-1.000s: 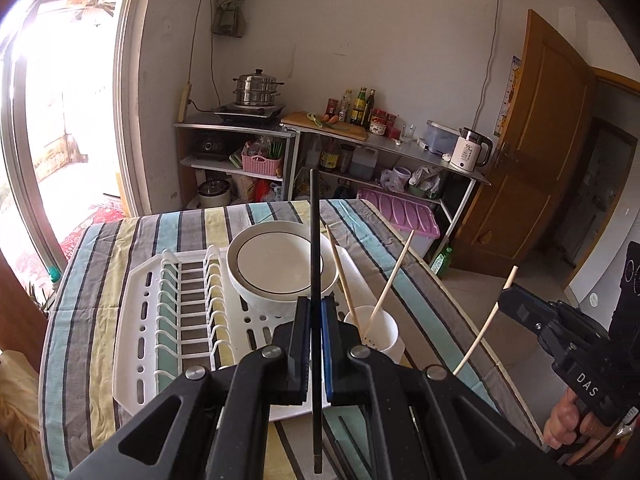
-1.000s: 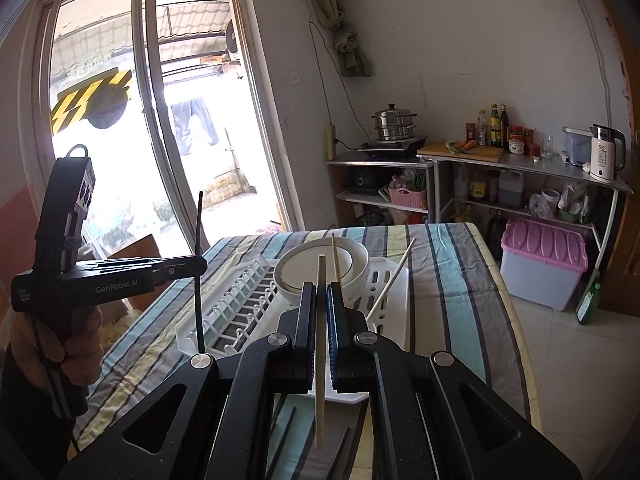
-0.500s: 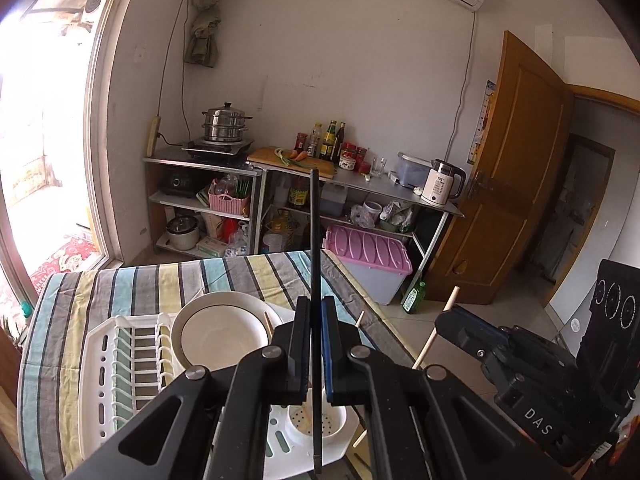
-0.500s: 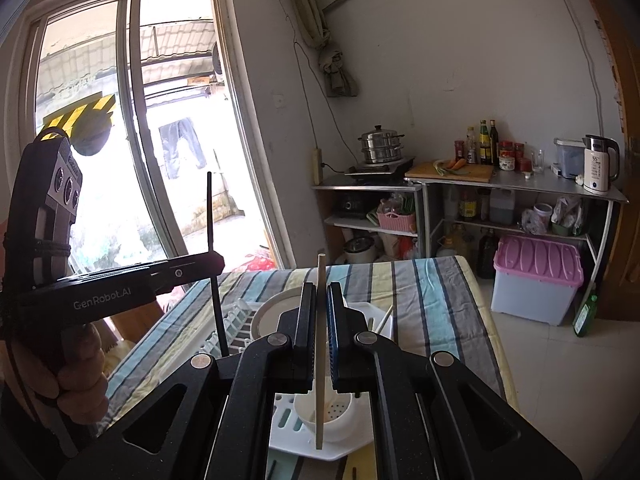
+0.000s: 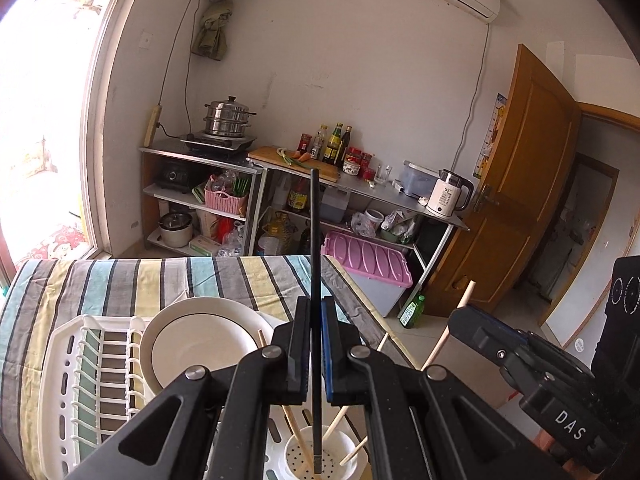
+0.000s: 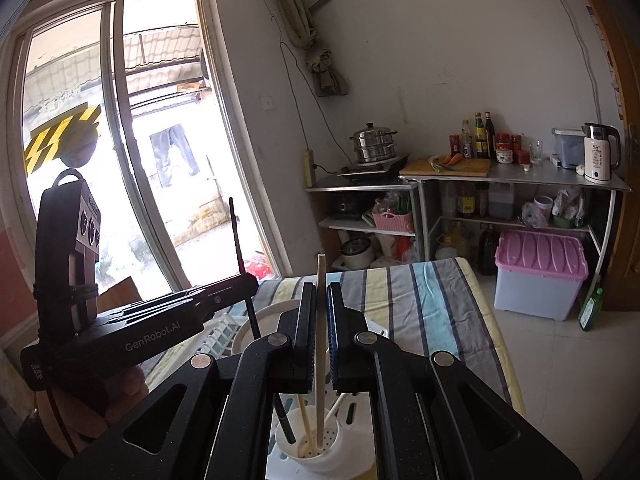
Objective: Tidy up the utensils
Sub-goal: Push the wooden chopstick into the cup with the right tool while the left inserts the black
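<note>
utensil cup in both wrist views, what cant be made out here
- Utensil cup, left wrist view: near rim cut by the frame's bottom edge; sides hidden behind the left tool.
- Black chopstick, right wrist view: mid-length hidden behind the right tool.
- Dish rack: near end hidden by the left tool's arm.

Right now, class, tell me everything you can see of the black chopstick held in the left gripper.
The black chopstick is a thin, straight, dark rod, matte, material unclear. It stands nearly upright, clamped partway along its length by the left gripper, whose jaws are shut on it. Its upper end rises well above the jaws; its lower tip reaches down inside the white perforated utensil cup, among pale wooden chopsticks leaning there. Whether the tip touches the cup's floor cannot be told.
</note>
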The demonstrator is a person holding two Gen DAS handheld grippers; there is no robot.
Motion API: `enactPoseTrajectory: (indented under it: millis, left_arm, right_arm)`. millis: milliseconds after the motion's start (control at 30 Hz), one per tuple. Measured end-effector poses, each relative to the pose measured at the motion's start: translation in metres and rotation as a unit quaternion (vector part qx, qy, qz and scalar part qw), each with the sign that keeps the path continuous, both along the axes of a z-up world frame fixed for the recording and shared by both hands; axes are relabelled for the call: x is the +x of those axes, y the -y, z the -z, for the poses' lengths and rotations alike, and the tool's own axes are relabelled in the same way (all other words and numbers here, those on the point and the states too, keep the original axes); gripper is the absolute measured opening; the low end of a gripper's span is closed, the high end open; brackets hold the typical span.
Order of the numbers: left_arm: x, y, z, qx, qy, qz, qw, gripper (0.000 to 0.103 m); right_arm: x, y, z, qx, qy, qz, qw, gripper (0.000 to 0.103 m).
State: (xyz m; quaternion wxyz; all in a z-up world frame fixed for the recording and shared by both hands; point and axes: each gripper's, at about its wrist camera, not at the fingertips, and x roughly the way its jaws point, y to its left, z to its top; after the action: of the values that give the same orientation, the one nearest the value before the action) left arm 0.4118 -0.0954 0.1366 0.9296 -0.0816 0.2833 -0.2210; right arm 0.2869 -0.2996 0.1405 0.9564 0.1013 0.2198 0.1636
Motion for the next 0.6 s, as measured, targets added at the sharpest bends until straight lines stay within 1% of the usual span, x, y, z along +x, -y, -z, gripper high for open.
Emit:
enactPoseTrajectory:
  millis: [167, 333, 433, 500, 600]
  left_arm:
    - [0.005, -0.003, 0.027, 0.016, -0.022, -0.009, 0.9996, 0.005]
    - [0.008, -0.008, 0.048, 0.026, -0.047, -0.017, 0.9984, 0.005]
    - [0.009, -0.008, 0.056, 0.034, -0.061, -0.020, 0.9974, 0.006]
    - [0.009, -0.008, 0.059, 0.046, -0.061, -0.023, 0.9968, 0.006]
    - [0.007, -0.009, 0.059, 0.052, -0.064, -0.024, 0.9963, 0.007]
  right_arm:
    - [0.011, 0.001, 0.025, -0.001, -0.031, 0.002, 1.000, 0.005]
    - [0.015, 0.002, 0.041, -0.006, -0.055, 0.004, 0.998, 0.005]
    - [0.017, 0.005, 0.045, -0.008, -0.064, 0.010, 0.998, 0.005]
    - [0.017, 0.007, 0.045, -0.006, -0.071, 0.013, 0.997, 0.006]
    - [0.017, 0.011, 0.044, -0.002, -0.078, 0.011, 0.997, 0.006]
